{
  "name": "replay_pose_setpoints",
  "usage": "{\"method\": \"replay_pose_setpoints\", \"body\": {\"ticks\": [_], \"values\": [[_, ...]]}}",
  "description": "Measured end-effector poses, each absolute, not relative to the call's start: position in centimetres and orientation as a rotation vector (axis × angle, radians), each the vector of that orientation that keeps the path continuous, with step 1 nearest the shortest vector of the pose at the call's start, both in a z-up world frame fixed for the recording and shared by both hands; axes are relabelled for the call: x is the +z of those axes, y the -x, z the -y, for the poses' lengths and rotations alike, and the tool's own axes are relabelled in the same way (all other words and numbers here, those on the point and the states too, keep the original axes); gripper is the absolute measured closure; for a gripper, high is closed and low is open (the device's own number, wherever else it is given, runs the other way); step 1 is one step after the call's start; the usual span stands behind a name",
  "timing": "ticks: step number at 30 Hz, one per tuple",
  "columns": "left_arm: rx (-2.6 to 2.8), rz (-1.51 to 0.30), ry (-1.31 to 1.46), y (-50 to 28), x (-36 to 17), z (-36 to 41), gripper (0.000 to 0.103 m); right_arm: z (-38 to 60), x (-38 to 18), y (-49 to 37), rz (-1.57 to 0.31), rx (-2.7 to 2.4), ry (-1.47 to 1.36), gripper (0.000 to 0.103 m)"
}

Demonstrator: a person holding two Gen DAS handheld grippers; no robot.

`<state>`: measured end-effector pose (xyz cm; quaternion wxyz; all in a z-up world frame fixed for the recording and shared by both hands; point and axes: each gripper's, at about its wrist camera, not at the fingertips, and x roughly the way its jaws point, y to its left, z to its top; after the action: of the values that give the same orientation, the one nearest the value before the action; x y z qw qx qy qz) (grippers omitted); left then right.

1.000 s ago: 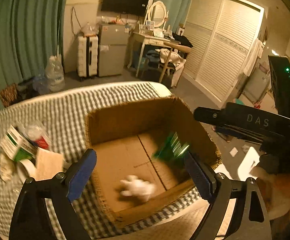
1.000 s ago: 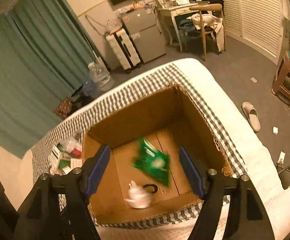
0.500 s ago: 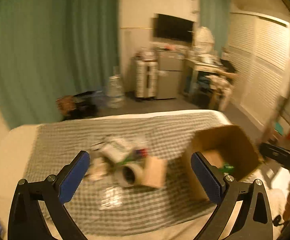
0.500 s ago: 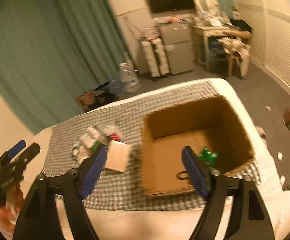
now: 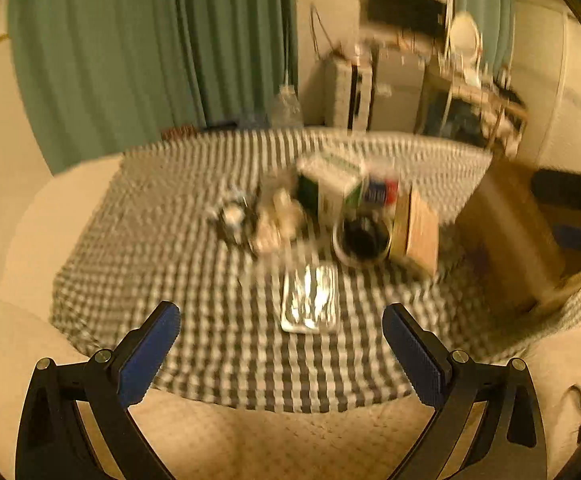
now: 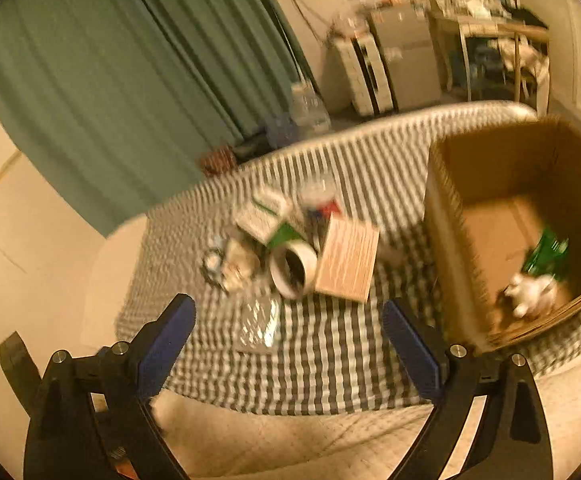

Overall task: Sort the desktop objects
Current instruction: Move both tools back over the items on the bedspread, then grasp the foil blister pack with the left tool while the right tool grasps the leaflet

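left gripper (image 5: 280, 350) and right gripper (image 6: 288, 342) both gape, empty.

Both cameras hang over the near edge of the bed, looking forward and down across the checked cloth (image 5: 218, 288) toward the curtain (image 5: 162, 60). The left view faces the clutter straight on, with the box (image 5: 502, 232) at its right edge. The right view sits further right and looks into the box (image 6: 490, 240). Both share the tape roll (image 5: 364, 238) (image 6: 293, 267) and the cloth (image 6: 342, 344).

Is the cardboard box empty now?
No. The cardboard box holds a green packet and a white object on its floor.
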<state>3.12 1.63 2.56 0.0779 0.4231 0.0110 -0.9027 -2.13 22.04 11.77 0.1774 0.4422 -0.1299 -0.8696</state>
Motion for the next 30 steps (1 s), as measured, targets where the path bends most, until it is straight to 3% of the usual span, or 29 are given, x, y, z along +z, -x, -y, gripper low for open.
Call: {"method": "replay_pose_setpoints", "body": {"ticks": [6,12,16,26,30], "values": [[-2.681,-0.067,-1.339,1.5,-0.7,-1.2,0.0,-19.6,6.9,6.0,0.192,-2.486,-1.381,0.008],[-2.699,-0.174,-1.358,5.8,-4.7,-0.9,0.0,-19.6,4.3,10.6,0.263,-2.49,-1.398,0.008],[-2.759,-0.154,-1.459,6.8,-7.1,-1.8,0.0,-19.8,2.8,12.9,0.301,-2.518,-1.401,0.008],[-2.642,-0.394,-1.642,8.0,-10.1,0.5,0.0,-20.4,-1.1,15.8,0.438,-2.473,-1.524,0.008],[-2.613,-0.405,-1.674,7.9,-10.8,0.6,0.0,-20.6,-1.4,16.2,0.448,-2.486,-1.54,0.008]]}}
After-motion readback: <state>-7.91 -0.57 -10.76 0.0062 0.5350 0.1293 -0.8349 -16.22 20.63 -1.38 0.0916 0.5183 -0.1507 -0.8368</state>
